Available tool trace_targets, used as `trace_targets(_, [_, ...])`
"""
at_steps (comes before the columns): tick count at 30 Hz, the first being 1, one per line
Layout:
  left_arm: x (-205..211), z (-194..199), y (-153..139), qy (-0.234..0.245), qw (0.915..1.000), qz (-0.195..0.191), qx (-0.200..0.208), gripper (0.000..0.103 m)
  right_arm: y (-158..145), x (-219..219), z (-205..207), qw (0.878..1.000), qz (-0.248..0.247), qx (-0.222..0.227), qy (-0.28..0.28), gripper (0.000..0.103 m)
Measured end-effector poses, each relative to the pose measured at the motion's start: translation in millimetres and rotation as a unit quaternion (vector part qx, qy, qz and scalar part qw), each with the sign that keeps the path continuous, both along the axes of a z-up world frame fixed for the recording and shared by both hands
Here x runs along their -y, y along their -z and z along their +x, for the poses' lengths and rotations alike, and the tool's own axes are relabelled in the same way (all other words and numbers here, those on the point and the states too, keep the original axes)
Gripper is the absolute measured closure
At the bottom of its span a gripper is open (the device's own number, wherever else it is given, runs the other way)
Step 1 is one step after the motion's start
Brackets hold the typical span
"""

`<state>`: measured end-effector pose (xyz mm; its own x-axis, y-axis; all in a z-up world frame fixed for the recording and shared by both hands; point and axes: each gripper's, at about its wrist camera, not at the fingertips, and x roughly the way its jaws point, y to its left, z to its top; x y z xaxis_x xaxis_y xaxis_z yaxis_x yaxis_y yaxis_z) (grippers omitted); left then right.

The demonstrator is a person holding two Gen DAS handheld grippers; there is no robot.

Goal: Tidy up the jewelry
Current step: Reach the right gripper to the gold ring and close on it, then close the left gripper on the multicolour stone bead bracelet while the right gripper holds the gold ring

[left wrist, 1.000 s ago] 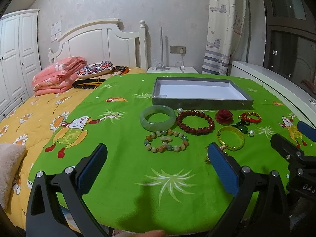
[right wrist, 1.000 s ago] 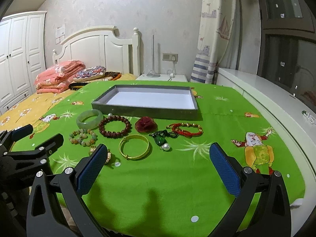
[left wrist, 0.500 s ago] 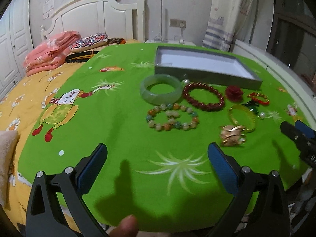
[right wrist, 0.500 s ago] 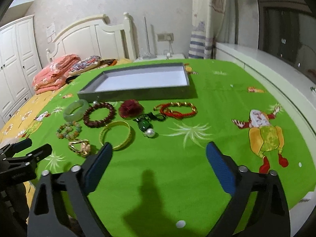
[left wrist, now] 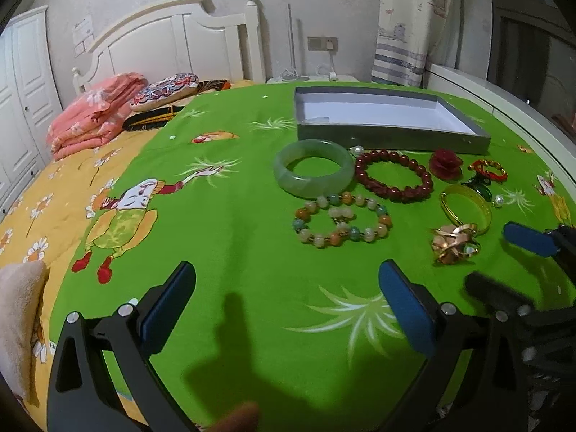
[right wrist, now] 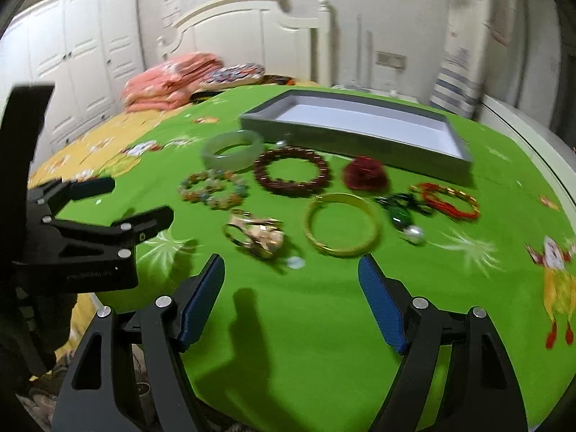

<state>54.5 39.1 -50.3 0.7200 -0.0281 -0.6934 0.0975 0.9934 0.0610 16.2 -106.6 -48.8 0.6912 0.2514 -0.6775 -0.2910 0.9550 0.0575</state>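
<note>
Jewelry lies on a green cloth [left wrist: 234, 216] before an empty grey tray [left wrist: 392, 136]: a jade bangle [left wrist: 314, 167], a dark red bead bracelet [left wrist: 393, 180], a multicolour bead bracelet [left wrist: 342, 224], a gold bangle [left wrist: 466, 208], a rose-gold piece [left wrist: 454, 243], a red flower [left wrist: 445, 164], a green pendant [right wrist: 401, 212] and a red-gold bracelet [right wrist: 450, 199]. My left gripper [left wrist: 286, 309] is open and empty over the cloth's near part. My right gripper [right wrist: 291, 300] is open and empty, just short of the rose-gold piece [right wrist: 257, 235] and gold bangle [right wrist: 342, 228].
The cloth covers a raised surface beside a bed with a yellow sheet [left wrist: 32, 208], pink folded bedding [left wrist: 93, 115] and pillows. A white headboard [left wrist: 180, 43], wardrobe [right wrist: 72, 54], curtain [left wrist: 406, 25] and white ledge [left wrist: 504, 108] surround it.
Both grippers have moved forward and lower toward the jewelry. The right gripper swung left, now facing the gold bangle and rose-gold piece; its view is blurred by motion.
</note>
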Motion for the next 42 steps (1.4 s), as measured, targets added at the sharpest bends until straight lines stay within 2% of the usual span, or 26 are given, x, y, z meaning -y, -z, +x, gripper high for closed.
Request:
trace_targets(8, [-18.9, 13.5, 6.8, -0.025, 0.9986, -0.029, -0.036, 0.005, 5.3, -29.6, 24.5, 0.999, -0.032, -0.028, -0.015, 0.037])
trace_targets(12, [-13.1, 24.6, 5.0, -0.004, 0.9984, -0.035, -0.044, 0.005, 6.0, -28.2, 33.8, 0.999, -0.03, -0.032, -0.01, 0.061])
trace_targets(20, [19.1, 53.9, 15.4, 0.022, 0.9956, -0.051, -0.076, 0.004, 6.5, 0.9, 23.3, 1.0, -0.004, -0.029, 0.011, 0.061])
trace_targets(25, [40.0, 69.2, 21.3, 0.018, 0.9963, -0.019, -0.081, 0.004, 2.8, 11.7, 19.1, 1.0, 0.007, -0.018, 0.019, 0.061])
trace_targets(28, [40.0, 75.4, 21.9, 0.013, 0.9959, -0.019, -0.087, 0.003, 0.7, 15.5, 17.7, 1.0, 0.011, -0.01, 0.022, 0.061])
trace_targets(33, [35.4, 73.8, 22.9, 0.039, 0.9955, -0.017, -0.085, 0.003, -0.3, 22.4, 13.5, 1.0, 0.017, -0.003, 0.025, 0.061])
trace_targets(37, [33.8, 69.6, 22.8, 0.039, 0.9955, -0.017, -0.085, 0.005, 0.2, 27.9, 12.2, 0.999, 0.023, -0.003, 0.031, 0.061])
trace_targets(39, [35.3, 66.4, 20.6, 0.041, 0.9957, -0.017, -0.081, 0.015, -0.1, 28.8, 11.7, 0.999, 0.024, -0.003, 0.03, 0.061])
trace_targets(41, [39.6, 61.6, 16.5, 0.051, 0.996, -0.016, -0.071, 0.046, -0.2, 29.0, 11.1, 0.999, 0.022, -0.002, 0.03, 0.061])
trace_targets(42, [41.7, 58.3, 14.9, 0.056, 0.9961, -0.016, -0.067, 0.055, -0.6, 28.8, 11.0, 0.999, 0.022, -0.001, 0.03, 0.061])
